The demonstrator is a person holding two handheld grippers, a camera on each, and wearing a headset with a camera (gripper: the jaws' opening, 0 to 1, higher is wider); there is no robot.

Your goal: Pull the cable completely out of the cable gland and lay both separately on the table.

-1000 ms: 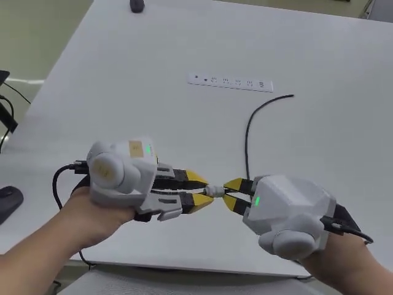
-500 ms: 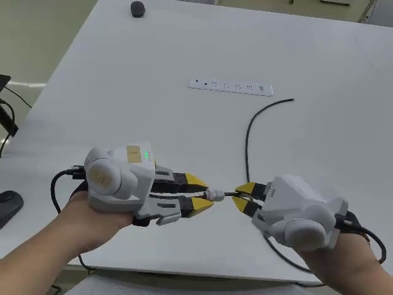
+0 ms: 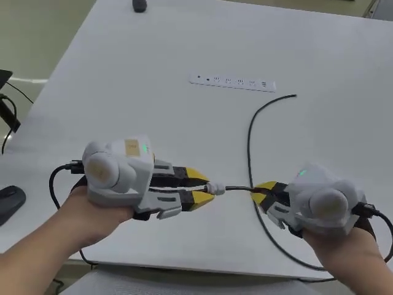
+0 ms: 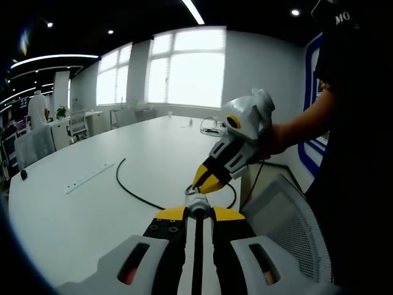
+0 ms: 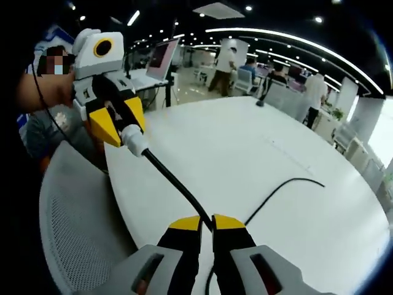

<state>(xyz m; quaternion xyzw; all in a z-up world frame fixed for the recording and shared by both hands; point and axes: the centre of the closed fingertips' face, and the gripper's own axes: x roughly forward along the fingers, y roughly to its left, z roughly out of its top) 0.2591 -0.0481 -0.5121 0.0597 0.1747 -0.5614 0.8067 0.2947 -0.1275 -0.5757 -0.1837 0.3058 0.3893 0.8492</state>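
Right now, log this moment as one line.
left gripper: shut on cable gland; right gripper: shut on cable; cable not yet out of cable gland; cable tail on table

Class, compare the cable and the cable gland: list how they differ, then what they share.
The cable is black, long and thin; the cable gland is white, short and stubby. The right gripper clamps the cable; the left gripper clamps the cable gland. Both are gripped and joined together.

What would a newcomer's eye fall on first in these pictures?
At the front edge of the table, the left gripper clamps a white cable gland and the right gripper clamps the black cable stretched between them. Farther back, the cable curves toward a white power strip.
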